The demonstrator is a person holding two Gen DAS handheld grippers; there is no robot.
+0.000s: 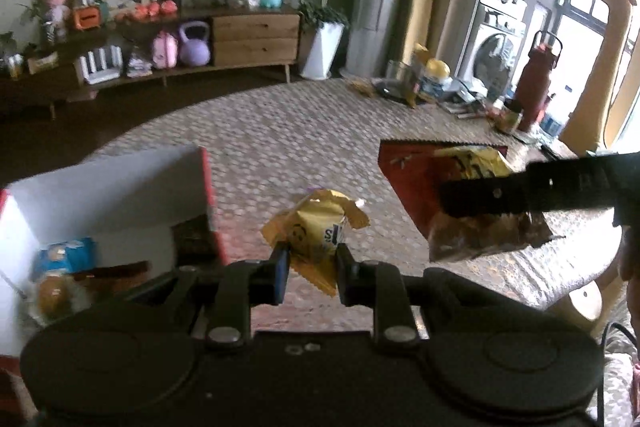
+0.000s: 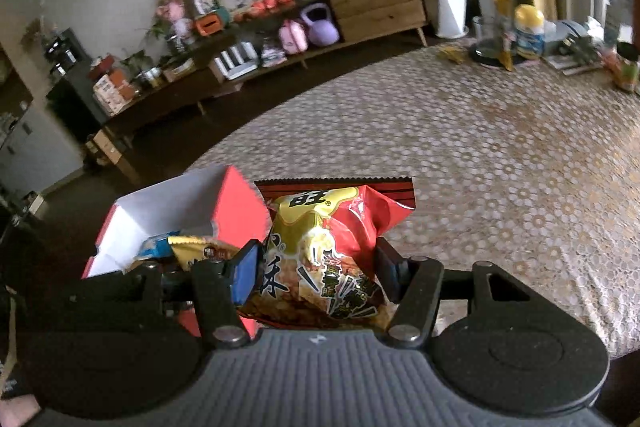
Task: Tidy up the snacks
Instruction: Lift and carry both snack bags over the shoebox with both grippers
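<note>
A small yellow snack packet (image 1: 316,235) is pinched between the two fingers of the left gripper (image 1: 312,267), which is closed on its lower end and holds it off the table (image 1: 280,131). A larger red and yellow snack bag (image 2: 320,255) sits clamped between the fingers of the right gripper (image 2: 316,275), its jaws about half apart and pressing on the bag's sides; it too is lifted clear of the patterned cloth. From the left wrist view the same red bag hangs under the right gripper's black finger, to the right of the yellow packet.

A red box (image 1: 100,195) with a white inside stands open near the table's left edge, just left of both held snacks. Inside it lie a blue packet (image 1: 68,255) and a yellow-brown one (image 1: 52,295).

At the far right corner of the table stand a dark red bottle (image 1: 534,87), a jar with a yellow lid (image 2: 529,31) and some papers. Beyond the table a long wooden sideboard (image 1: 256,35) runs along the wall.
</note>
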